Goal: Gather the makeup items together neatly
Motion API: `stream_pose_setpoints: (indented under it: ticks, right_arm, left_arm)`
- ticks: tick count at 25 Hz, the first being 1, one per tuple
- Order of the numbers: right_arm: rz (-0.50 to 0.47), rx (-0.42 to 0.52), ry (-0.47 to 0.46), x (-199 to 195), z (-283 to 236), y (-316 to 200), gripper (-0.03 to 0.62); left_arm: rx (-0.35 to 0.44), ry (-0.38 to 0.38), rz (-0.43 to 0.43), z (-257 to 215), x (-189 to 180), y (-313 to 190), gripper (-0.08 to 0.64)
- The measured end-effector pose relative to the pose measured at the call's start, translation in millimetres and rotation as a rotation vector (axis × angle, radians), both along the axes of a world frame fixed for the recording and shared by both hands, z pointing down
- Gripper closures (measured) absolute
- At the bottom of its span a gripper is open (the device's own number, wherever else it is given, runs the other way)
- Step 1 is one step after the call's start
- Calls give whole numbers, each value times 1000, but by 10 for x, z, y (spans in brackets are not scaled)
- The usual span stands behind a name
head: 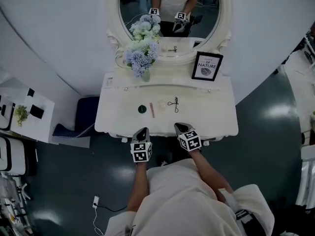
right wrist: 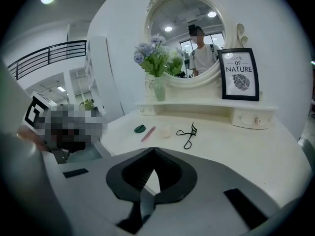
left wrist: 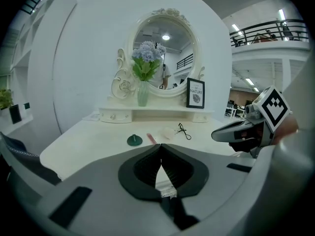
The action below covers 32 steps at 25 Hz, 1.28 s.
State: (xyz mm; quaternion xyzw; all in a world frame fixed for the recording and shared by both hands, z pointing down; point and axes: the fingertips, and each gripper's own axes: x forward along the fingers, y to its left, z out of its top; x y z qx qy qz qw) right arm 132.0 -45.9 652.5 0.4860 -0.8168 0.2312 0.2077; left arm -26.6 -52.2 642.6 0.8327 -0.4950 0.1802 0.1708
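Makeup items: four small pieces lie in a loose row at the middle of the tabletop (head: pixel 211 117), well in from every edge and apart from both grippers.
Green compact (head: pixel 142 109): round and flat, at the left end of the row.
Pink stick (head: pixel 152 109): just right of the green compact, lying front to back.
Pale piece (head: pixel 162 105): small and faint, between the pink stick and the eyelash curler; I cannot tell what it is.
Eyelash curler (head: pixel 174 103): black, at the right end of the row, flat on the tabletop.
Left hand-held gripper (head: pixel 142 131): jaws pressed together with nothing between them; it hovers at the front edge, left of centre, pointing toward the row.
Right hand-held gripper (head: pixel 181 127): jaws fully together and empty; it is at the front edge, just right of centre, near the left one.
Front edge: curved, with a bare strip of tabletop between it and the row.
Open room: wide bare surface to the left of the green compact and to the right of the eyelash curler.
Back: a raised shelf (head: pixel 167 80) runs behind the row, well apart from it.
On the shelf: a vase of blue flowers (head: pixel 142 53) at the left, a framed print (head: pixel 207 66) at the right, and an oval mirror (head: pixel 170 9) above.
Around: a dark blue seat (head: pixel 88 113) stands by the left end, a white cabinet (head: pixel 29 114) farther left, and a cable (head: pixel 96 200) lies on the dark floor.
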Motion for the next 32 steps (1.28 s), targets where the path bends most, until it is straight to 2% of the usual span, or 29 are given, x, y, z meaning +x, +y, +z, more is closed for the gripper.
stream_pose_setpoints:
  ticks: [23, 32]
  right_arm:
    - [-29, -8, 35, -90, 64, 114, 552]
    - [-46, -14, 42, -113, 91, 49, 552]
  left_arm:
    - [17, -4, 46, -22, 125, 87, 545]
    - [21, 4, 13, -50, 47, 78, 545]
